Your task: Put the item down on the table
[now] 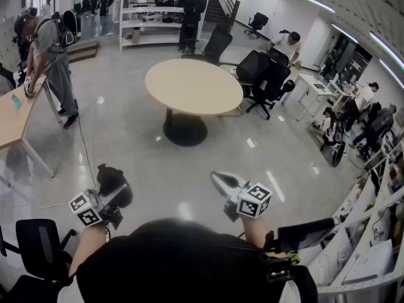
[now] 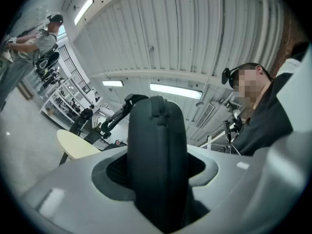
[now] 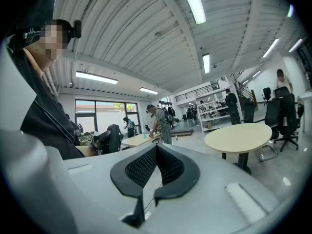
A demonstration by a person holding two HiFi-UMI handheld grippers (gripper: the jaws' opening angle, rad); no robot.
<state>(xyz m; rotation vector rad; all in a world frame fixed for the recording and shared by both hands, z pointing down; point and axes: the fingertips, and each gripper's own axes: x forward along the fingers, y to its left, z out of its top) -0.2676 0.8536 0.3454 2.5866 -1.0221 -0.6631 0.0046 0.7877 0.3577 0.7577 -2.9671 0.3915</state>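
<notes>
My left gripper (image 1: 115, 191) clamps a black zippered case (image 2: 157, 150); my right gripper (image 3: 155, 152) is closed, nothing in it; round tabletop (image 1: 192, 86) well apart, ahead

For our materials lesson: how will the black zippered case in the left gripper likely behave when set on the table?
The black zippered case holds its domed shape in the left gripper, so probably stiff. Stood on its narrow rounded edge, it may tip.
</notes>
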